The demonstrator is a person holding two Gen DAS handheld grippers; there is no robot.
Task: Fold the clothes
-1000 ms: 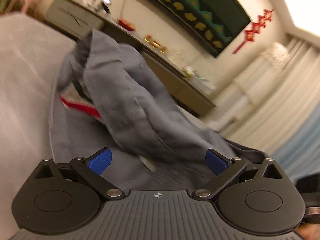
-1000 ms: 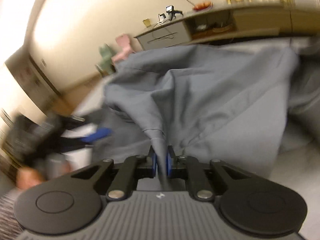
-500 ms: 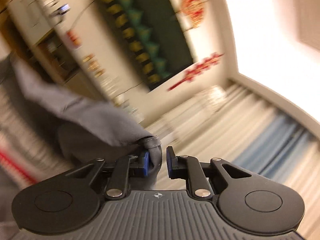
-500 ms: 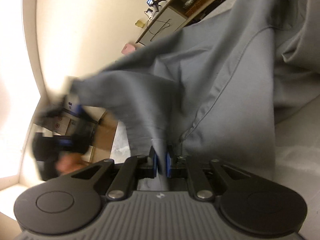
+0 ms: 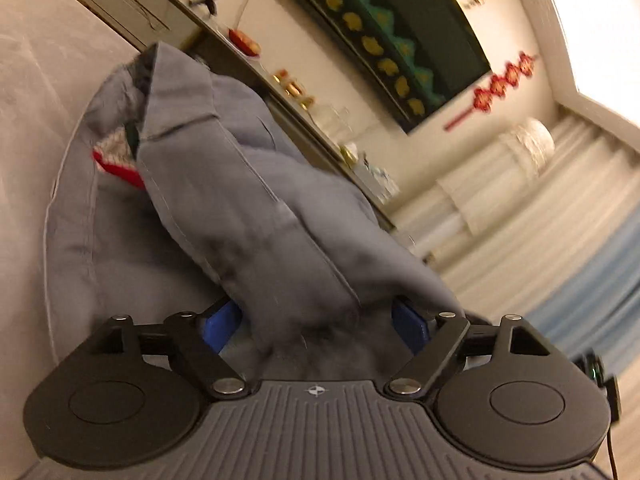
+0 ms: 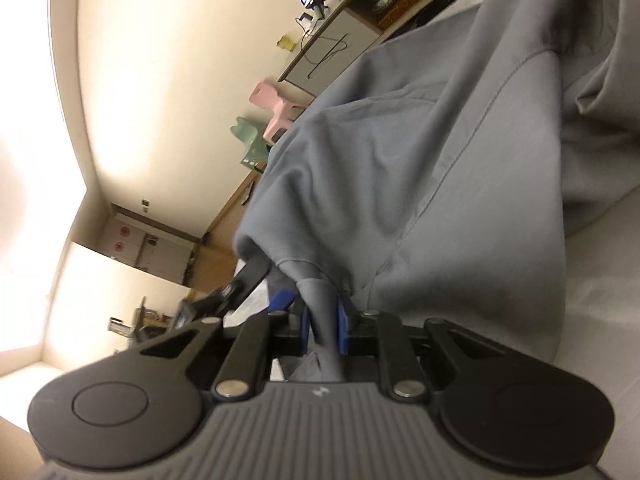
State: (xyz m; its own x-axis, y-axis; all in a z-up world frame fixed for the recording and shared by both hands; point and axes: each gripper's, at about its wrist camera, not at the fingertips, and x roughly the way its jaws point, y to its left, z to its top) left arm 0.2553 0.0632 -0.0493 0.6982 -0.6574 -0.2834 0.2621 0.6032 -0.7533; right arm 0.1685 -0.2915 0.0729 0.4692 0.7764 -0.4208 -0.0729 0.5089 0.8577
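A grey garment [image 5: 240, 208] with a red and patterned inner label lies bunched on a light grey surface [image 5: 36, 80]. My left gripper [image 5: 316, 320] is open, its blue pads wide apart, with a fold of the garment lying between them. My right gripper [image 6: 323, 330] is shut on a hem of the same grey garment [image 6: 440, 160] and holds it lifted. The left gripper also shows in the right wrist view [image 6: 256, 280], just beyond the held hem.
A long low cabinet [image 5: 256, 64] with small items runs along the far wall under a dark framed panel [image 5: 392, 24]. White curtains [image 5: 540, 208] hang at the right. Pink and green stools [image 6: 272, 108] stand by the wall in the right wrist view.
My left gripper, shut on a garment edge half a second ago, has opened and dropped back low over the garment. My right gripper has stayed shut on the hem.
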